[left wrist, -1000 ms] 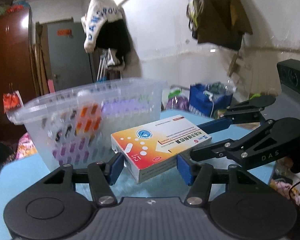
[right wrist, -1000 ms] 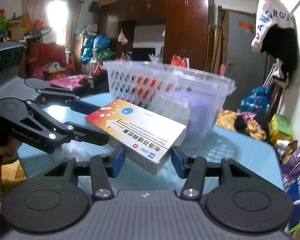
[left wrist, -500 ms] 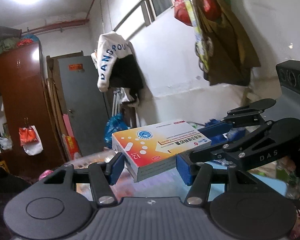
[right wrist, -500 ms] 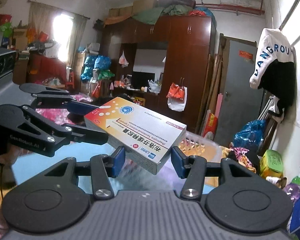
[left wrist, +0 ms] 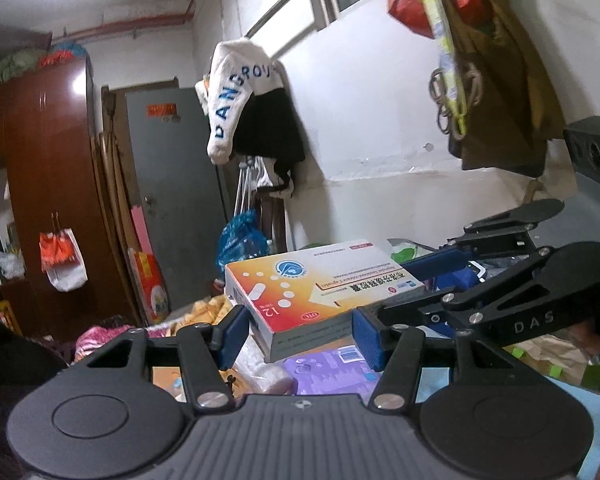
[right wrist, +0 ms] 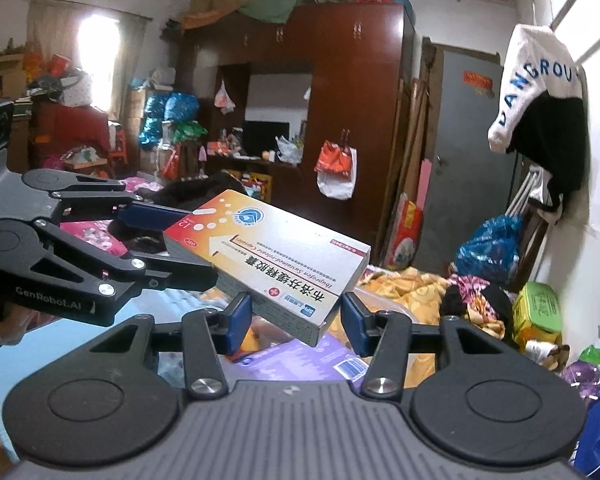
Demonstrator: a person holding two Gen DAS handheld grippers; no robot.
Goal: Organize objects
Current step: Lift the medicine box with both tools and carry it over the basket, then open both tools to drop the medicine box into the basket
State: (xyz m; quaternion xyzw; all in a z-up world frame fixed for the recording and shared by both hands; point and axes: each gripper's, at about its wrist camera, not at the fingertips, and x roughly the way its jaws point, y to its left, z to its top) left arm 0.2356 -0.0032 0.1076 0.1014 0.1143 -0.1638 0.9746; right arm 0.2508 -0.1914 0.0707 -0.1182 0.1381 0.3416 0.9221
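Observation:
A white and orange medicine box (left wrist: 320,284) is held in the air between both grippers. My left gripper (left wrist: 300,334) is shut on one end of it. My right gripper (right wrist: 296,322) is shut on the other end (right wrist: 268,264). Each gripper shows in the other's view, the right one (left wrist: 500,292) and the left one (right wrist: 100,248). Below the box lie a purple pack (left wrist: 332,372) and orange packs in the clear basket, whose rim is mostly hidden.
A brown wardrobe (right wrist: 340,120) and grey door (left wrist: 172,200) stand behind. Clothes hang on the white wall (left wrist: 252,120). Bags and bedding (right wrist: 412,292) lie past the blue table (right wrist: 40,344).
Both grippers lifted the medicine box from table height beside the basket to above the basket. The basket dropped below the views.

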